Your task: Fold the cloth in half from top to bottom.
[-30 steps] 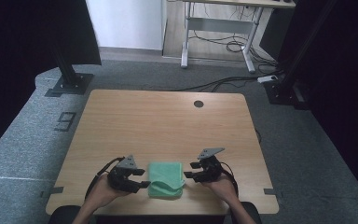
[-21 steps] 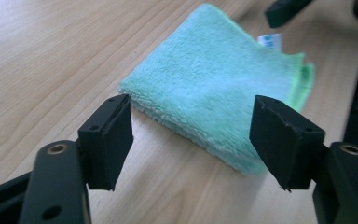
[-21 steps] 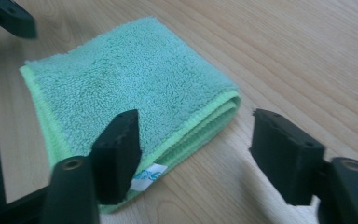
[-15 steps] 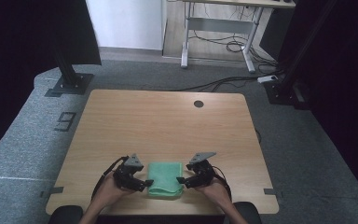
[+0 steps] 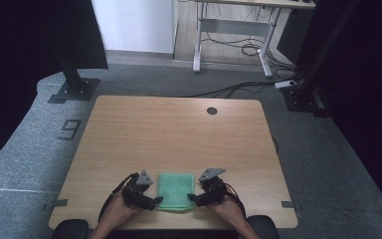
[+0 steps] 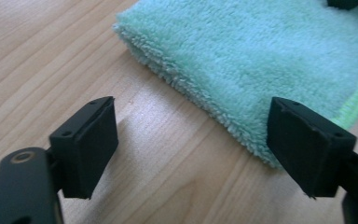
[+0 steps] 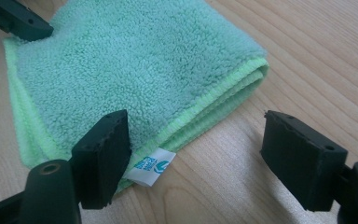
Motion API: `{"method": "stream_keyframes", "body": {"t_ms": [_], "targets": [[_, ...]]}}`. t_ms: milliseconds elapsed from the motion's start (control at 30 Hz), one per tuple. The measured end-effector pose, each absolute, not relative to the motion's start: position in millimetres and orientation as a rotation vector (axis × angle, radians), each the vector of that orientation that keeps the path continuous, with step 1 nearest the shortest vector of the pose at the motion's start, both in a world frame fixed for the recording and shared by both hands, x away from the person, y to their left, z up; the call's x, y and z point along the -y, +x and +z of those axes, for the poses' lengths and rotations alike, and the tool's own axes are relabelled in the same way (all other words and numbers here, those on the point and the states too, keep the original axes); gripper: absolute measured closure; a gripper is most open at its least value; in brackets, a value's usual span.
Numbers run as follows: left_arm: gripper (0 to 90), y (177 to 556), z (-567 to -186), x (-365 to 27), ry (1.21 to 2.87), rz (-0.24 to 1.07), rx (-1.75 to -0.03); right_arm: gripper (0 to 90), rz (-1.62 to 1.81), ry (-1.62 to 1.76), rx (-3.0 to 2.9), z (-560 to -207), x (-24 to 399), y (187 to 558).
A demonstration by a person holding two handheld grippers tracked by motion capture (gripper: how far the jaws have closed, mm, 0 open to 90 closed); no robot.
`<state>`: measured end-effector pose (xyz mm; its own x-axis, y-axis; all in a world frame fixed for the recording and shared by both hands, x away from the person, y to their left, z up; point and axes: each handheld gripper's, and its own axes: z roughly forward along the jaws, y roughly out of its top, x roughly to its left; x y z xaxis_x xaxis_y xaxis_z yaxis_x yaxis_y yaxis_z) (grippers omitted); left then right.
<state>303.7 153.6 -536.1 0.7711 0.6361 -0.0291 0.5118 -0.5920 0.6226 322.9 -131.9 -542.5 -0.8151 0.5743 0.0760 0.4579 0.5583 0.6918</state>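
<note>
A folded green towel (image 5: 176,191) is seen lying flat on the wooden table (image 5: 179,134) near its front edge, between the two tongs. The left gripper (image 6: 191,144) is held wide open with nothing grasped, one jaw over the towel's near corner. The right gripper (image 7: 193,154) is likewise spread wide and empty, one jaw over the hemmed edge beside a small white label (image 7: 151,167).

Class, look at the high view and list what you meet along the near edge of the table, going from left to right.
Left tongs → folded green cloth → right tongs → bare wooden table.
</note>
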Motion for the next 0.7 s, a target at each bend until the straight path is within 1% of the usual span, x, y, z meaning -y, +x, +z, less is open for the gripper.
{"method": "stream_keyframes", "body": {"t_ms": [267, 700], "targets": [[9.4, 305.2, -541.2, -154.4, 2.310, 0.289, -0.879, 21.1, 1.096, 0.898, -2.608, -545.6, 131.6, 322.8], [5.9, 318.7, -544.9, -157.0, 2.274, 0.296, -0.925, 20.4, 1.079, 0.906, -2.594, -546.1, 130.8, 329.1]]}}
